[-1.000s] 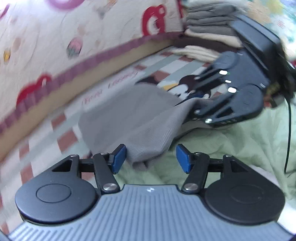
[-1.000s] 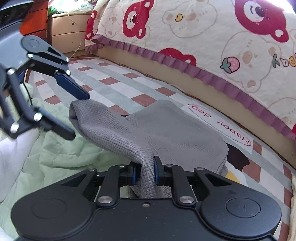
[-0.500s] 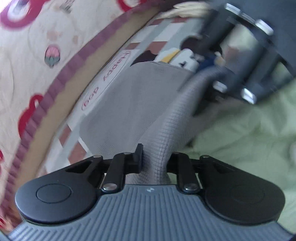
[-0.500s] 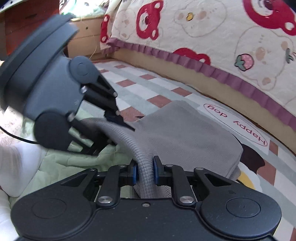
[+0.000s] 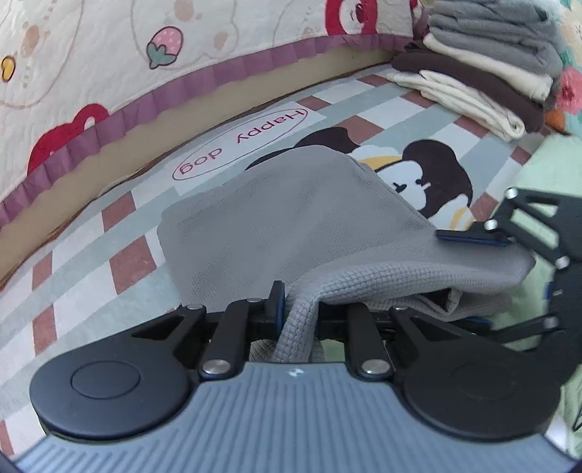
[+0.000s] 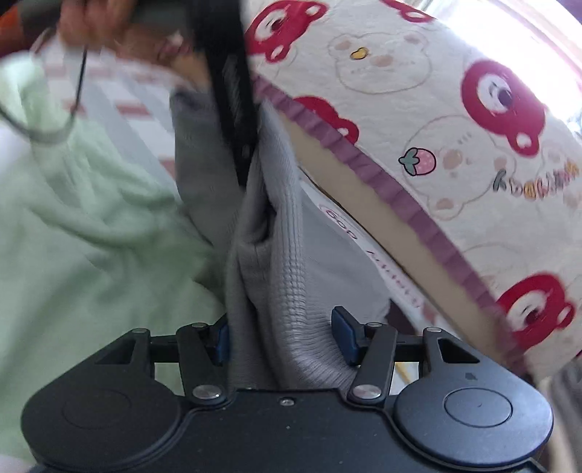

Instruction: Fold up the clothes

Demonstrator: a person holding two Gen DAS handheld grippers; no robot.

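Since the earlier frame, the right tool (image 6: pixel 283 336) has spread its fingers, cloth slack between them. Left tool (image 5: pixel 296 309) is clamped on the gray garment's (image 5: pixel 298 218) near edge; garment lies on the bed (image 5: pixel 91 262). Fold in hand; next, lay the edge over.

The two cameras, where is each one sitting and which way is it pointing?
Left wrist: sits on the left tool, looks across the bed at the grey garment and the pile of folded clothes; the right tool shows at the right.
Right wrist: sits on the right tool, looks along the garment toward the bear quilt; a hand shows blurred, top left.
Shared: garment, quilt.
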